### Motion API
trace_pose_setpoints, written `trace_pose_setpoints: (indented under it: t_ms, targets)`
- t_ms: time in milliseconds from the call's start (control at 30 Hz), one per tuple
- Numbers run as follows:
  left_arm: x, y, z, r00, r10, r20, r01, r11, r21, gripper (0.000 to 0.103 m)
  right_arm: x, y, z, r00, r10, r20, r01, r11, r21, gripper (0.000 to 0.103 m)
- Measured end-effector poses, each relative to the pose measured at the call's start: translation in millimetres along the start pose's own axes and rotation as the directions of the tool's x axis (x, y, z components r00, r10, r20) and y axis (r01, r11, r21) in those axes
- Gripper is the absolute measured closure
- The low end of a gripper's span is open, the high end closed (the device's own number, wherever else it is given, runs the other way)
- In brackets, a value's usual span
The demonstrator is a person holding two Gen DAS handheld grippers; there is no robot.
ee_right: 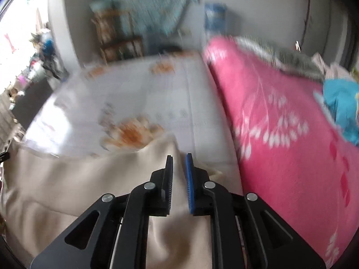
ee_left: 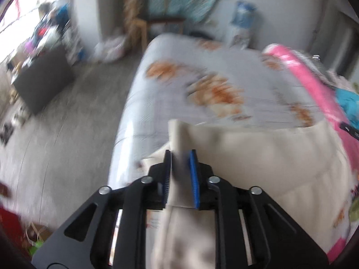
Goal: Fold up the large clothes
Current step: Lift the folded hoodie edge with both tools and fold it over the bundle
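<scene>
**Cream garment held between two grippers over the bed**

Cloth fills both views: one cream garment (ee_left: 258,157) spread on the bed (ee_left: 179,85). The left gripper (ee_left: 181,157) has a fold of it between its barely parted pads. The right gripper (ee_right: 179,159) likewise straddles a ridge of the garment, jaws narrowly apart; blur hides whether either presses. Beyond the garment, one pink blanket (ee_right: 280,123) lies alongside. Past the bed stands one wooden chair (ee_left: 143,15).

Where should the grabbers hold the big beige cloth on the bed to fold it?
Probably at the far edge of the beige cloth, one corner per gripper, coming from the near side. That edge bunches upward, so the left gripper and right gripper can pinch it.
</scene>
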State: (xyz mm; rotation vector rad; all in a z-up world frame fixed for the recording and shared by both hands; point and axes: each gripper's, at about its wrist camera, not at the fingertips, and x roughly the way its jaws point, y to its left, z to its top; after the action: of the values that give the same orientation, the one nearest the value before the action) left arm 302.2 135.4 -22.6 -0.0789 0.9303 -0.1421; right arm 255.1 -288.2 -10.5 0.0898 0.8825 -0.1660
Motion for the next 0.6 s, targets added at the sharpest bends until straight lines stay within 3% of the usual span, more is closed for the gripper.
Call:
trace_pose_setpoints:
  t_ms: [100, 167, 233, 300, 367, 433, 500, 600]
  targets:
    - [-16.7, 19.2, -1.1, 0.996, -0.056, 0.068, 0.062, 0.995, -0.084, 0.081, -20.4, -10.5, -7.8, 0.997, 0.059, 0.053, -0.061, 0.998, 0.032, 0.091]
    - [-34.8, 21.4, -6.5, 0.988, -0.120, 0.102, 0.127, 0.990, -0.068, 0.081, -36.1, -10.3, -15.6, 0.987, 0.143, 0.072, -0.144, 0.990, 0.012, 0.091]
    - [-43.8, 13.7, -16.2, 0.977, -0.196, 0.087, 0.200, 0.979, -0.039, 0.081, -45.9, -5.4, -27.4, 0.974, 0.220, 0.055, -0.219, 0.976, -0.022, 0.091]
    - [-44.4, -1.8, -31.5, 0.959, -0.283, 0.024, 0.283, 0.959, -0.016, 0.081, -47.5, -0.4, -40.8, 0.966, 0.258, 0.007, -0.257, 0.965, -0.051, 0.091]
    - [-32.5, -7.3, -44.8, 0.960, -0.278, -0.036, 0.277, 0.961, -0.020, 0.080, -34.0, -4.0, -55.9, 0.974, 0.220, -0.060, -0.223, 0.974, -0.049, 0.091]
    - [-12.1, -5.6, -56.2, 0.977, -0.185, -0.106, 0.183, 0.983, -0.028, 0.082, -16.4, -14.2, -65.8, 0.981, 0.151, -0.125, -0.155, 0.988, -0.019, 0.091]
    - [-11.0, 2.7, -58.6, 0.981, -0.178, -0.078, 0.173, 0.983, -0.058, 0.084, -12.0, -25.7, -71.1, 0.979, 0.151, -0.135, -0.150, 0.989, 0.016, 0.093]
    - [-27.8, 10.3, -58.0, 0.985, -0.166, -0.044, 0.161, 0.982, -0.096, 0.086, -46.3, -17.0, -73.3, 0.996, 0.061, -0.069, -0.064, 0.997, -0.045, 0.093]
